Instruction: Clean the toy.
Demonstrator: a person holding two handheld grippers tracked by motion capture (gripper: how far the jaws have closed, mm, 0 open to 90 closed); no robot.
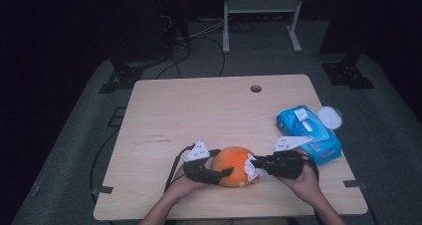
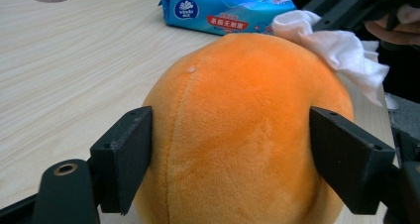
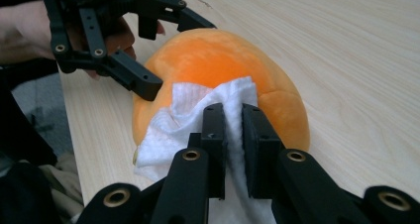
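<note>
An orange plush ball [image 1: 232, 164] rests near the table's front edge, between both hands. My left gripper [image 1: 220, 171] clamps it from the left, its two black jaws pressed on either side of the ball [image 2: 237, 135]. My right gripper [image 1: 255, 162] comes in from the right, shut on a crumpled white tissue [image 3: 198, 110] that lies against the ball [image 3: 218, 60]. In the left gripper view the tissue [image 2: 341, 48] drapes over the ball's upper right. In the right gripper view the left gripper [image 3: 156, 60] straddles the ball's far side.
A blue pack of wet wipes [image 1: 308, 131] lies to the right of the ball, with a round white lid [image 1: 330, 117] beside it. The wooden table [image 1: 199, 110] has a cable hole [image 1: 256, 88] at the back. Metal stands rise behind the table.
</note>
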